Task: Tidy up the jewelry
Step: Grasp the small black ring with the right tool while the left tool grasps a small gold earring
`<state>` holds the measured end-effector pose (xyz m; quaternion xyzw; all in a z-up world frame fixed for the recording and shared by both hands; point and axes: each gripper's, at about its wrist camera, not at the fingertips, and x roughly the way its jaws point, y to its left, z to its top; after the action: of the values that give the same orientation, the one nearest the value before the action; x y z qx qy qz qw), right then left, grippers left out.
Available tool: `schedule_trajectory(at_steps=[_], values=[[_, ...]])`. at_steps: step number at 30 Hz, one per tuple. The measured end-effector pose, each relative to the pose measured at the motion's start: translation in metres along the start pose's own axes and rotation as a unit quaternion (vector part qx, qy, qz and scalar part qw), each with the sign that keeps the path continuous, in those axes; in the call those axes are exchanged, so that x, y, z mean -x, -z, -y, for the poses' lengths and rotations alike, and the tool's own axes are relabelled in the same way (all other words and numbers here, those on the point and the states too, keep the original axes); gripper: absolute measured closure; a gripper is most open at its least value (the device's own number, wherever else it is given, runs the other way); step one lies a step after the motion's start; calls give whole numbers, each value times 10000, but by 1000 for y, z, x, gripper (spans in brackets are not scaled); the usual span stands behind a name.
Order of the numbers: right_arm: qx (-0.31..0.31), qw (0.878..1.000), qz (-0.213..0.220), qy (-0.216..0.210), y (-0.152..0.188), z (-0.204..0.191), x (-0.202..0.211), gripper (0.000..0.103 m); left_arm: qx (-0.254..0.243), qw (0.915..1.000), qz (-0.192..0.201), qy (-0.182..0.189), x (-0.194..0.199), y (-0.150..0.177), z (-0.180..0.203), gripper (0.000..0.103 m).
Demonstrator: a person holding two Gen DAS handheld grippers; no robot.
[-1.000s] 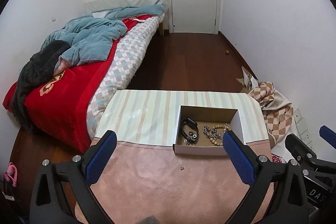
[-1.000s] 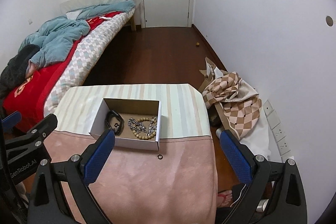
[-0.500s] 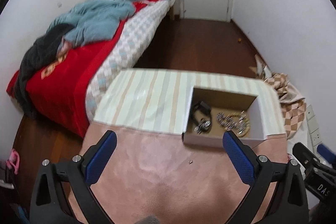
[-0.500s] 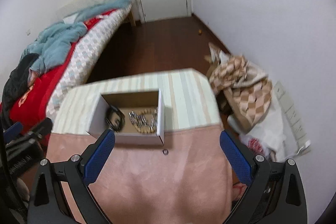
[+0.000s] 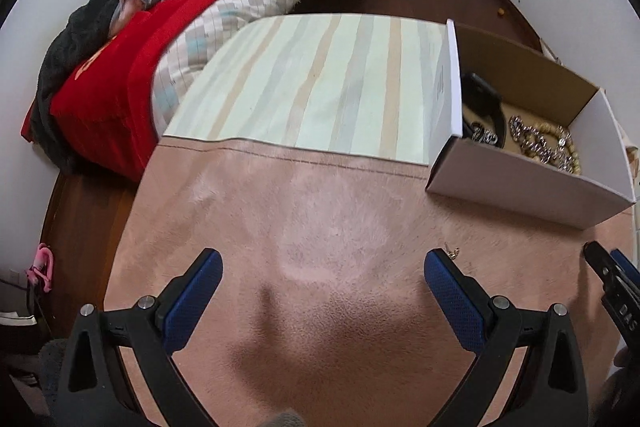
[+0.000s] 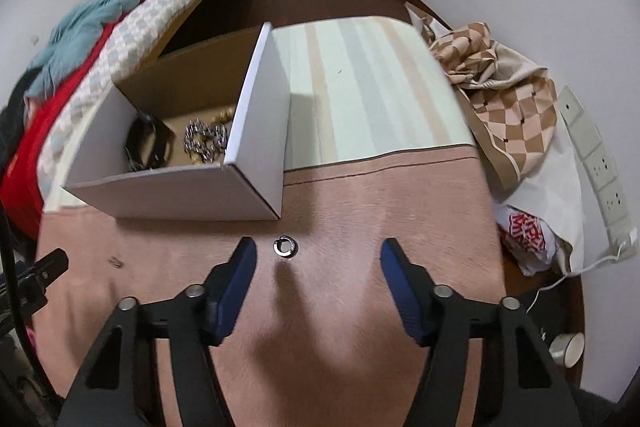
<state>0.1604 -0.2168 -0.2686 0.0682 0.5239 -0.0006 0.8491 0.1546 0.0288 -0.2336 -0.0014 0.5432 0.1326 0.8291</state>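
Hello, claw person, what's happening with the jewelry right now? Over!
Left gripper open, empty. Right gripper closing, small silver ring on pink cloth between its jaws, untouched. White cardboard box just beyond, nothing in the way.

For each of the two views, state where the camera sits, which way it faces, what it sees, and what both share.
Left wrist: on the left gripper, tilted down at the pink cloth; open blue fingers show.
Right wrist: on the right gripper, tilted down at a small ring; jaws closing, nothing between them.
Shared: the white box of jewelry, and the bed.
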Motion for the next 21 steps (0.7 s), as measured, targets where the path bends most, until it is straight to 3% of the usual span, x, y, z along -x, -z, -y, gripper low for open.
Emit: schedule_trajectory(at_steps=[2, 3, 4, 6, 7, 17, 18, 21], values=[[116, 9999, 69, 107, 0, -5, -5, 51, -33, 10000, -10, 22, -3, 1, 2, 0], [203, 9996, 118, 136, 1, -8, -6, 60, -52, 10000, -9, 27, -4, 1, 3, 0], [297, 9991, 170, 237, 1, -12, -7, 63, -64, 10000, -6, 41, -4, 1, 4, 0], [427, 9986, 219, 200, 2, -18, -7, 87, -89, 9999, -8, 91, -5, 1, 6, 0], [548, 9978, 222, 312, 3, -23, -7, 90, -100, 9999, -12, 109, -5, 2, 6, 0], [308, 9992, 236, 114, 13, -16, 11, 90, -225, 9958, -254, 846, -17, 3, 31, 1], [293, 9992, 242, 113, 14, -15, 13, 90, -290, 9955, -269, 864, -20, 3, 36, 6], [262, 9992, 263, 143, 13, -10, 18, 90, -449, 9943, -272, 933, -25, 6, 46, 37]])
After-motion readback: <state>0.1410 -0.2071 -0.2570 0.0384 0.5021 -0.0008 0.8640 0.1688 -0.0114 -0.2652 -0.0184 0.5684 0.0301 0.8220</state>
